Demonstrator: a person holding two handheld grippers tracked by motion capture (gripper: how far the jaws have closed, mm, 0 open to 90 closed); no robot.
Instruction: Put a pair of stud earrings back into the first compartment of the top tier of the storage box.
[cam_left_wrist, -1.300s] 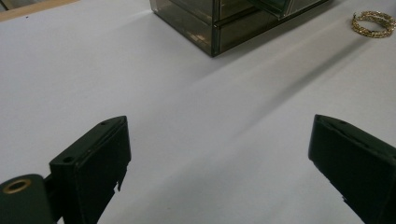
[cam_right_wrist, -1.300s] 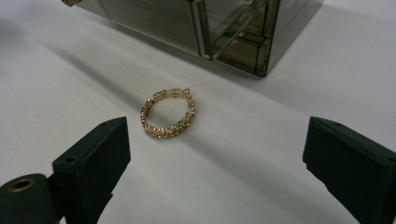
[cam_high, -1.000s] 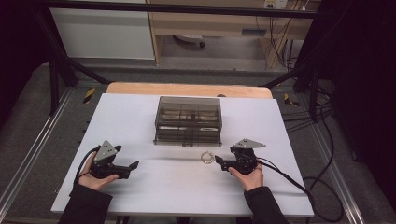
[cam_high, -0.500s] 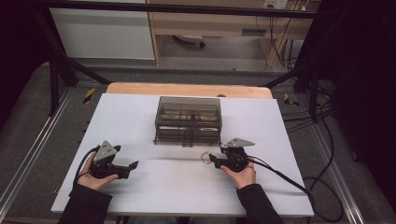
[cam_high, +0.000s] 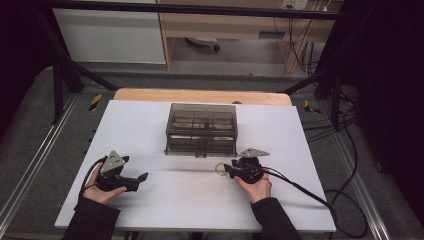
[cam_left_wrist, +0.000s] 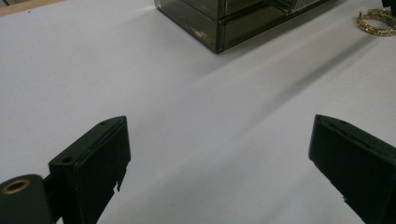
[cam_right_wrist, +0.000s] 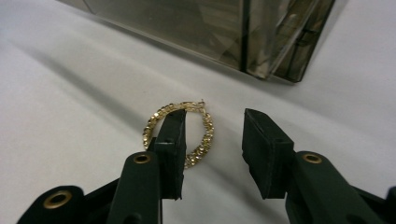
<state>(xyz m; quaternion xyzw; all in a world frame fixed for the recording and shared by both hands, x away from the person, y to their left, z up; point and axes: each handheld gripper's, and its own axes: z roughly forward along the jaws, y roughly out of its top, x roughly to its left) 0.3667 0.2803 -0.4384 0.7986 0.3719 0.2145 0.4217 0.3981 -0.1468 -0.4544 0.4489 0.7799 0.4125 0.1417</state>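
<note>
A gold hoop earring (cam_high: 220, 168) lies flat on the white table (cam_high: 165, 205), just in front of a smoky clear box (cam_high: 202, 129). My right gripper (cam_high: 228, 169) reaches it from the right. In the right gripper view its left jaw stands inside the hoop (cam_right_wrist: 207, 131) and its right jaw outside, so the hoop's right side lies in the gap (cam_right_wrist: 215, 122). These jaws have just been closing, and a gap still shows beside the right pad. My left gripper (cam_high: 136, 170) rests at the front left, wide open (cam_left_wrist: 217, 140) over bare table, with the earring (cam_left_wrist: 377, 21) far off.
The box (cam_right_wrist: 210, 32) has drawers or compartments and stands mid-table, close behind the earring; its corner (cam_left_wrist: 219, 28) shows in the left gripper view. A cable (cam_high: 300, 187) trails right from my right gripper. A wooden strip (cam_high: 200, 96) borders the table's far edge.
My right gripper has slid a little to the left up to the earring, and its jaws have narrowed around the hoop's side. The left hand has stayed still.
</note>
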